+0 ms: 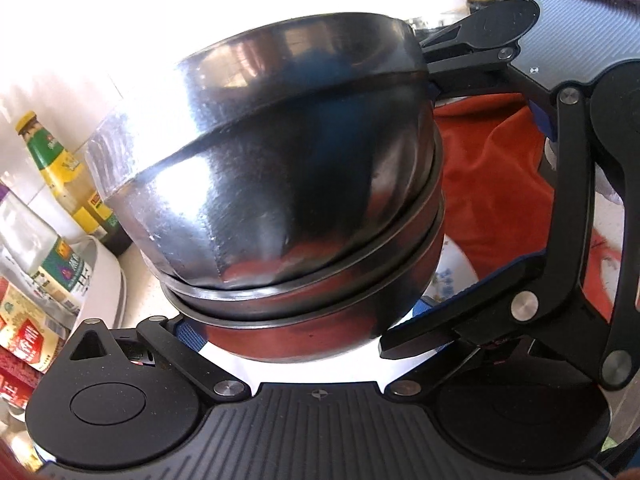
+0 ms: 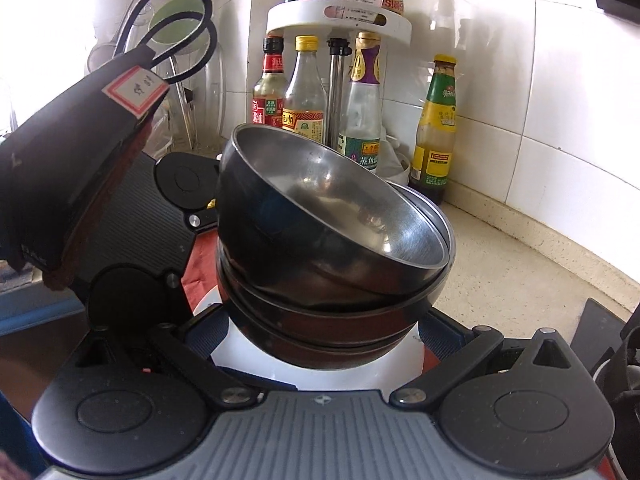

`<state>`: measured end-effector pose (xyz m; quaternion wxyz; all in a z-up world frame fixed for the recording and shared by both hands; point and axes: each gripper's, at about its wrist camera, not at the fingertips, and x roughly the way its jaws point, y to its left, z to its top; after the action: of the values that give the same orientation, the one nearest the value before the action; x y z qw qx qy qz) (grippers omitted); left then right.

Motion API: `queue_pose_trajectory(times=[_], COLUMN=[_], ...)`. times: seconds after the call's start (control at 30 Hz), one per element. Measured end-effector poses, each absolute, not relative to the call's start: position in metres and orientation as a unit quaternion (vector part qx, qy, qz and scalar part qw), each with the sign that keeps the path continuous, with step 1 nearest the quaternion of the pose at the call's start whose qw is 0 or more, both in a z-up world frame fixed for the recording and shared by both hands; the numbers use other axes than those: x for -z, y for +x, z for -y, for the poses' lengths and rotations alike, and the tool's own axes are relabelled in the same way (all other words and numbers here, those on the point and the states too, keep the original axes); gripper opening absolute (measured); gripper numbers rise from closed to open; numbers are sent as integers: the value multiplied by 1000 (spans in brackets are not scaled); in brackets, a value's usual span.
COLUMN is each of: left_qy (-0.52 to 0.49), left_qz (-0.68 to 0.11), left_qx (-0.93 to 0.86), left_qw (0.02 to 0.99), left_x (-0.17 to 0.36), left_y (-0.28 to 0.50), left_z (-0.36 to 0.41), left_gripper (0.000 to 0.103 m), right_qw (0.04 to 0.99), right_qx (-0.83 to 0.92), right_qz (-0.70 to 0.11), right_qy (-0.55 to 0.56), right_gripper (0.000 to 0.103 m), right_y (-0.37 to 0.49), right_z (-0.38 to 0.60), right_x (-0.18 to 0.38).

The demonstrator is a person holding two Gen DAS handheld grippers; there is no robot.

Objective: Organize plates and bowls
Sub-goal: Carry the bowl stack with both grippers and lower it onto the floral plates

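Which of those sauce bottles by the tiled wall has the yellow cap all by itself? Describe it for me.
Start at the white two-tier corner rack against the white tiled wall. To its right, apart from the bottles clustered under the rack, stands a green-necked glass bottle with a yellow label on the speckled counter. Unlike its neighbours, it stands alone.

Stacked bowls on plate, table corner position.

A stack of bowls (image 2: 332, 256) is sitting on a plate (image 2: 256, 360), with the top bowl (image 2: 340, 200) lying tilted in the ones below. The right claw (image 2: 320, 344) is reaching to either side of the stack's base; the left claw (image 2: 200, 208) is standing at the stack's left. Bottles (image 2: 308, 92) and a two-tier rack (image 2: 340, 20) are standing behind the stack, against the wall, on the table (image 2: 520, 272).
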<state>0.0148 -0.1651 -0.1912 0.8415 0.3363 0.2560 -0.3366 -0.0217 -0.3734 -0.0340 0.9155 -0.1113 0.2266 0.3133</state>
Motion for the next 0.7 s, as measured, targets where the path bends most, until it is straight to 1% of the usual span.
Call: queue_pose_trajectory(times=[0.07, 0.1, 0.2, 0.33, 0.57, 0.7], left_qy=[342, 353, 401, 467, 531, 566], left_qz=[-250, -245, -244, -231, -201, -187], left_qx=[340, 340, 327, 314, 329, 314], left_qw=[839, 837, 820, 794, 754, 739], left_x=[192, 196, 186, 186, 197, 202], left_y=[14, -1, -10, -14, -28, -34], left_z=[166, 169, 175, 181, 177, 170], left_gripper=[103, 103, 103, 103, 103, 103], right_qw=[915, 914, 917, 920, 911, 909], right_qx=[-313, -314, -314, -309, -315, -314], right_qz=[-221, -224, -231, -218, -228, -236], right_qy=[-128, -125, -82, -102, -136, -138], right_gripper=[100, 100, 100, 100, 98, 97], right_y=[-25, -25, -17, -18, -21, -24], right_z=[372, 373, 378, 374, 370, 368], right_x=[40, 43, 44, 47, 48, 46])
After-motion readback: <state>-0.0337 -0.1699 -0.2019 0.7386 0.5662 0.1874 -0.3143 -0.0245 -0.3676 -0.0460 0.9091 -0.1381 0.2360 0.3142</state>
